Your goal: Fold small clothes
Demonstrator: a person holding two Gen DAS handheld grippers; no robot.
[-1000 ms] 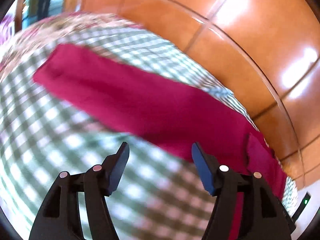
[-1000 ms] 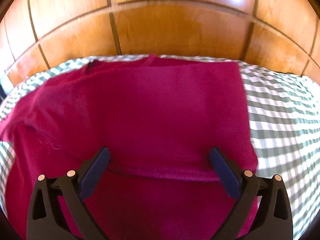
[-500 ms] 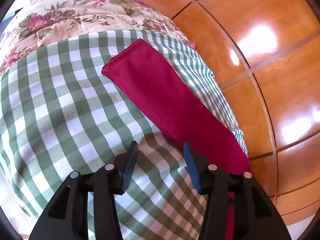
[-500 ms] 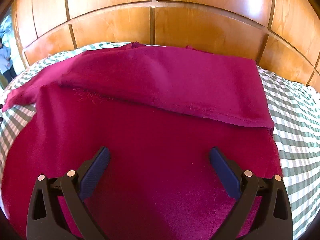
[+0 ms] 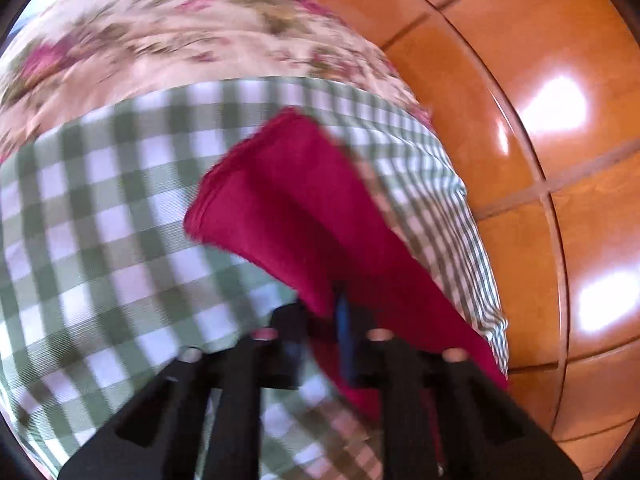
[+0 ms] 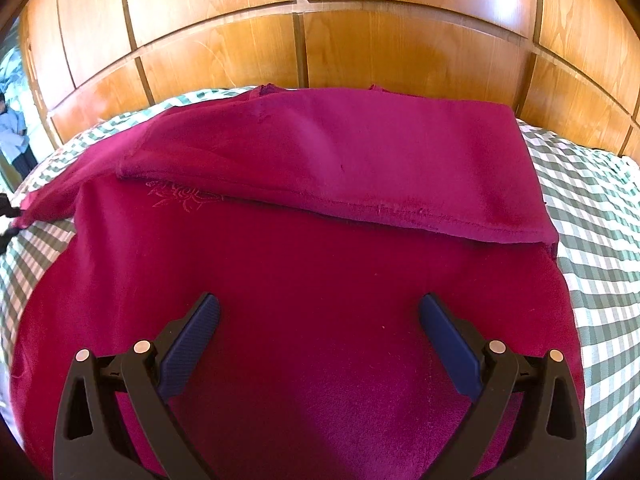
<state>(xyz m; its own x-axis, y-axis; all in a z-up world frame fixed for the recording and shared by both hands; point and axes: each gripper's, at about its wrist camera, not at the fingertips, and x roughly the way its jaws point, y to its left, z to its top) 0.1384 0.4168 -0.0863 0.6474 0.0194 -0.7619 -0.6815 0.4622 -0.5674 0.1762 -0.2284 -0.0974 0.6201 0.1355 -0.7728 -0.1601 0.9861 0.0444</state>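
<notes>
A crimson garment [image 6: 320, 280] lies spread on the bed, its far part folded toward me as a flap [image 6: 340, 160]. A faint embroidered flower [image 6: 180, 196] shows near its left side. My right gripper [image 6: 320, 312] hovers open over the garment's body, nothing between its fingers. In the left wrist view the garment's long sleeve [image 5: 304, 200] runs away from me across the checked cloth. My left gripper [image 5: 324, 304] sits at the sleeve's near edge, its jaws closing with a pinch of the red fabric between them. The picture is blurred there.
A green-and-white checked cloth [image 5: 100, 220] covers the bed, with a floral cover [image 5: 160, 28] beyond it. Glossy wooden panels [image 6: 400, 48] rise just behind the bed. A person [image 6: 12, 132] stands at the far left edge.
The left jaws went from wide to nearly together and now pinch the sleeve's edge, after the gripper swung and rolled over the sleeve. The right gripper drew back from the folded flap, then held still.
</notes>
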